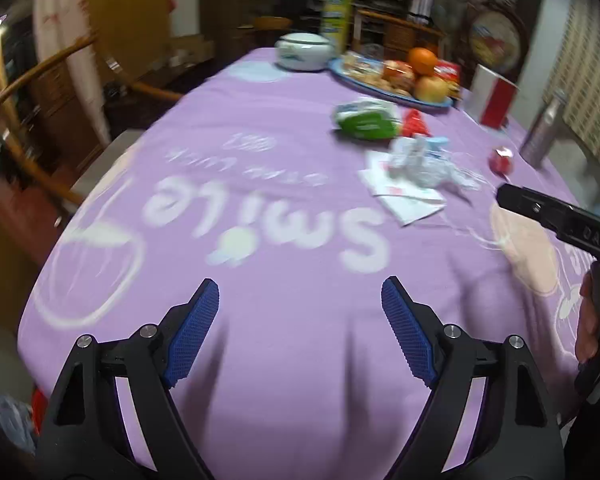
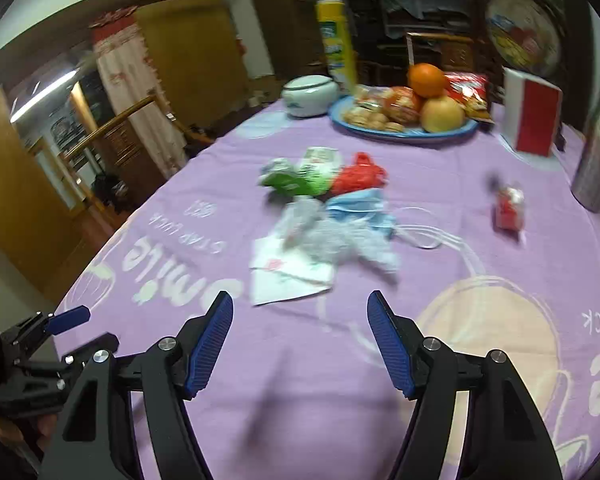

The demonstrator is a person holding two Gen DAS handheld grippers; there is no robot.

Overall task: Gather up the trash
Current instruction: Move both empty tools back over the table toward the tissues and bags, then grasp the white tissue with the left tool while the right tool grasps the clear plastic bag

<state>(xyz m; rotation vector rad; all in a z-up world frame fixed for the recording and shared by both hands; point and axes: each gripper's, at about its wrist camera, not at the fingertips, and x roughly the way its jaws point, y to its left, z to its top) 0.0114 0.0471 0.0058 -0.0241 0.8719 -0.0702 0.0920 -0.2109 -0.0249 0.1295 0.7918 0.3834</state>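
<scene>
A heap of trash lies mid-table on the purple cloth (image 2: 300,380): a green and white wrapper (image 2: 300,176), a red plastic bag (image 2: 358,178), a blue face mask (image 2: 360,208), crumpled clear plastic (image 2: 340,240) and a white paper (image 2: 288,276). A small red wrapper (image 2: 509,208) lies apart to the right. My right gripper (image 2: 300,340) is open and empty, just short of the white paper. My left gripper (image 1: 300,328) is open and empty over bare cloth, left of the heap (image 1: 416,164). The green wrapper (image 1: 364,120) and small red wrapper (image 1: 500,160) also show there.
A blue plate (image 2: 404,132) holds fruit and snacks at the back. Beside it stand a white lidded bowl (image 2: 308,94), a yellow canister (image 2: 336,52), a red and white box (image 2: 534,116) and a steel bottle (image 2: 596,152). A wooden chair (image 1: 28,120) stands at the table's left.
</scene>
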